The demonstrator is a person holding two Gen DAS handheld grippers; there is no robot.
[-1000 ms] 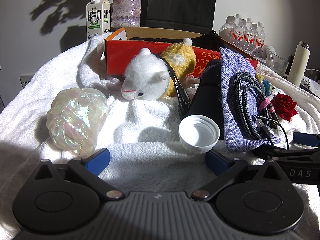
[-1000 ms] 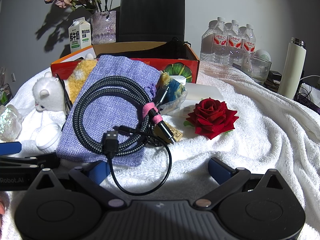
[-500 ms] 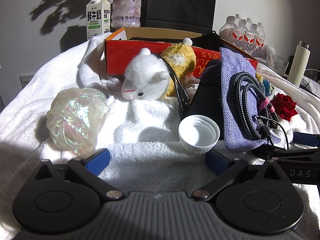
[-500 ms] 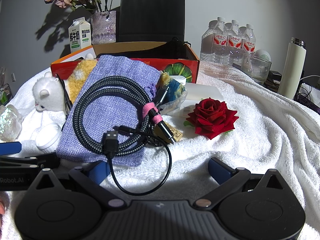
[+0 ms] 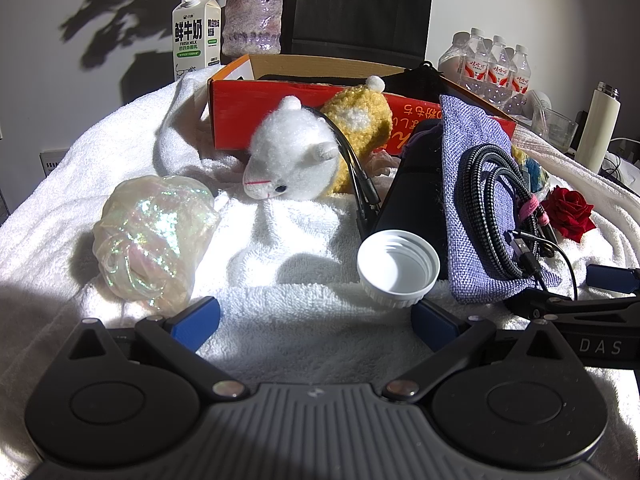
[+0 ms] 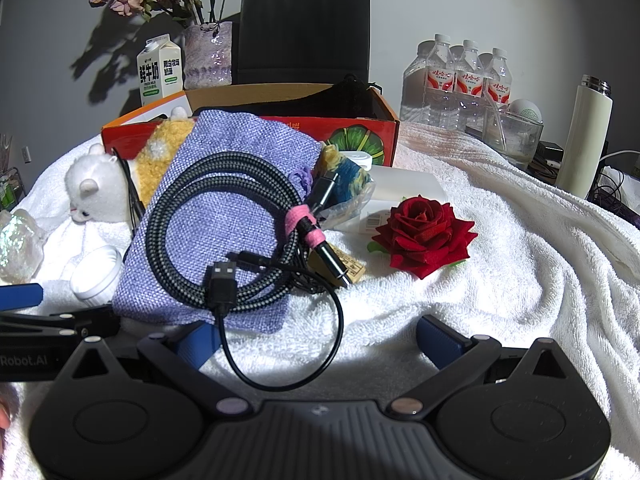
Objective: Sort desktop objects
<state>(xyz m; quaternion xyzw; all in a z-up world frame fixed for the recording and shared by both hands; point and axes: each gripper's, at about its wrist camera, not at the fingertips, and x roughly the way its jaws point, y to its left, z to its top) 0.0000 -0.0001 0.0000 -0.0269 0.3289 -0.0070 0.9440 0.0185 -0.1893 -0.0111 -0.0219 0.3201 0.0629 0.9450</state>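
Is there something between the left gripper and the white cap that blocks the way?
Nothing visible does. The left gripper is open and empty, and the cap lies open side up just ahead of its right finger, with only bare towel between. The purple pouch and a black object crowd the cap's far and right sides.

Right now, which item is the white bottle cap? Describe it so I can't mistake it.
Start at the orange cardboard box at the back of the white towel. Come forward past the white plush toy to the towel's near edge, just left of the purple fabric pouch. The white cap lies there open side up, showing its inner threads, the only hard round thing among soft neighbours.
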